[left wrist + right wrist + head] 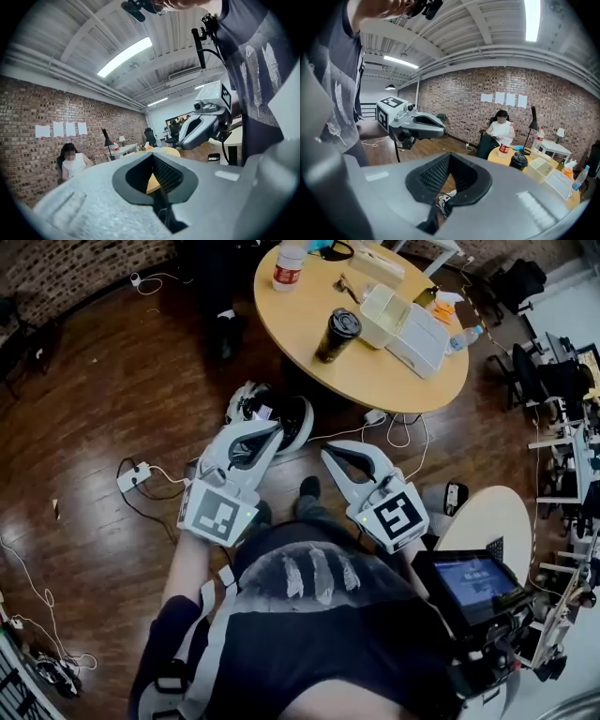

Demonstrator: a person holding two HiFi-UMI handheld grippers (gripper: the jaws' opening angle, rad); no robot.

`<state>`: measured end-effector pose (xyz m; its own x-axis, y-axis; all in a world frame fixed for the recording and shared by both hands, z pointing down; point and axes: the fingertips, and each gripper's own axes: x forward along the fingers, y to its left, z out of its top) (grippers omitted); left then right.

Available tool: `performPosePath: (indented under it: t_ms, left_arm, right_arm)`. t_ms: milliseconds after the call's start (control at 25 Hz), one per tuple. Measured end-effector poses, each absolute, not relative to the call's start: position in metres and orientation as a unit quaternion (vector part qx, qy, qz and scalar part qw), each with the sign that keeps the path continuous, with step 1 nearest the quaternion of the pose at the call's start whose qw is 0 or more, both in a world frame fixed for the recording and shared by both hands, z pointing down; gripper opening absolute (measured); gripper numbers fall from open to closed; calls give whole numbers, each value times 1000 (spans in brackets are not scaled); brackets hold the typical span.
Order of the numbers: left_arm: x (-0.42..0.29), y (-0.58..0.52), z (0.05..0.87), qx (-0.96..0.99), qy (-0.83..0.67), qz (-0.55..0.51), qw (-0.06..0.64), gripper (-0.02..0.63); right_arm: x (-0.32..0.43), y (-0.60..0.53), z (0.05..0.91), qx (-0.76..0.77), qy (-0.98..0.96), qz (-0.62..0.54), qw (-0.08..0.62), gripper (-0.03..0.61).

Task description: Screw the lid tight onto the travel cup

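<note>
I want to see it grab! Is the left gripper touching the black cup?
Apart. The head view shows the left gripper over the floor, well short of the round table where the travel cup stands.

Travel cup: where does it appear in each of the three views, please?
Head view: the travel cup stands upper centre, on the round table.
Left gripper view: the cup cannot be made out; the round table shows small near the centre.
Right gripper view: the cup is right of centre, on the round table.
Shared landmark: the round table.
</note>
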<state>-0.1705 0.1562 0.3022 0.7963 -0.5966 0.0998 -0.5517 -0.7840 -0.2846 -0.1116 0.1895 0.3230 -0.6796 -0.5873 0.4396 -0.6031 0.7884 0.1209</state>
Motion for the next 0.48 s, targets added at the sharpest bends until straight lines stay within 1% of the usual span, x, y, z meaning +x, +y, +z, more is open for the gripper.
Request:
performPosePath:
  t_ms: [200, 480]
  left_arm:
    - [-180, 143, 303, -937, 311, -103, 120, 3]
    - [-166, 118, 308, -934, 312, -135, 108, 3]
  right_arm:
    - [-126, 173, 328, 305, -923, 13, 233, 6]
    - [-115, 139, 338, 304, -929, 31, 209, 6]
